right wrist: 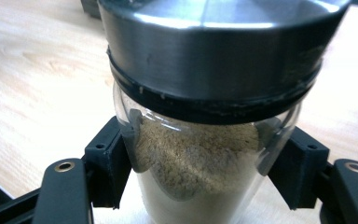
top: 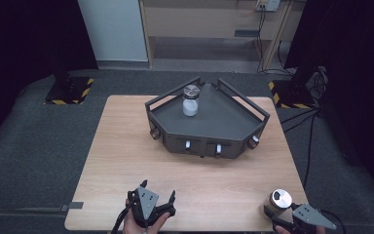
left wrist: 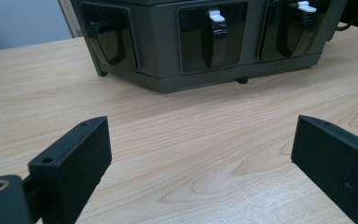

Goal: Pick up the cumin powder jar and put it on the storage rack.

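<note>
Right gripper [top: 278,218] is clamped on a clear glass jar w/ silver metal lid [top: 278,201], beige powder inside, standing at the near right corner of the light wooden tabletop [top: 126,161]. Left gripper [top: 157,196] hovers near the front edge, jaws wide apart w/ nothing between, facing the dark grey angular tray [top: 224,122] holding a white-filled jar [top: 190,100].

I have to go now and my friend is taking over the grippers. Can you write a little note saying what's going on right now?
Right gripper: shut on the jar with the metal lid, standing at the table's near right corner; it holds tan powder.
Left gripper: open, nothing in it, near the front edge, facing the tray's front.
Grey tray: mid-table, with a second jar of white powder standing in it.
Done: one jar is in the tray, the other gripped.
Left, probably: lift the gripped jar and set it in the tray beside the first.
</note>
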Demonstrator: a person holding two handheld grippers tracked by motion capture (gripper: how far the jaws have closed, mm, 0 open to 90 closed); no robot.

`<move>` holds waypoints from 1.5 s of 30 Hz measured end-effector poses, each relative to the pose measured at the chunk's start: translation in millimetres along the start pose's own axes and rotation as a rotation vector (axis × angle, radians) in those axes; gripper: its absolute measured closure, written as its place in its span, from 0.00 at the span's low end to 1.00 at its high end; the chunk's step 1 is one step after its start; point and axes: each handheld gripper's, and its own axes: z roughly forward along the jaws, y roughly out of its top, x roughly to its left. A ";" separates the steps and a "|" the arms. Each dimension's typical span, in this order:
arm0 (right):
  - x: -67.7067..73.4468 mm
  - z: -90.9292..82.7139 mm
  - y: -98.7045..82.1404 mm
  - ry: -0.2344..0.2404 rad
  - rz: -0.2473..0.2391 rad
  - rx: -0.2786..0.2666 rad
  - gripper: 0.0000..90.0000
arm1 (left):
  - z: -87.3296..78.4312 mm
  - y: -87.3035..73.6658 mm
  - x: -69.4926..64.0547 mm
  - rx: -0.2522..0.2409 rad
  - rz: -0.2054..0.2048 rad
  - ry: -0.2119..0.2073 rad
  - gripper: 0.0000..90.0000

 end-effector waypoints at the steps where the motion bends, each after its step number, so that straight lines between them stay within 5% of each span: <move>1: -0.3 -0.8 1.9 0.000 -0.003 -0.002 0.35 | -0.1 0.2 0.1 0.001 0.001 0.001 0.04; 26: -4.8 0.5 77.6 0.000 -0.083 -0.126 0.35 | 0.3 -0.5 -2.4 0.005 0.005 -0.009 0.05; 45: -5.3 39.7 127.0 0.014 -0.106 -0.194 0.35 | -0.3 0.6 0.6 -0.001 -0.007 -0.010 0.05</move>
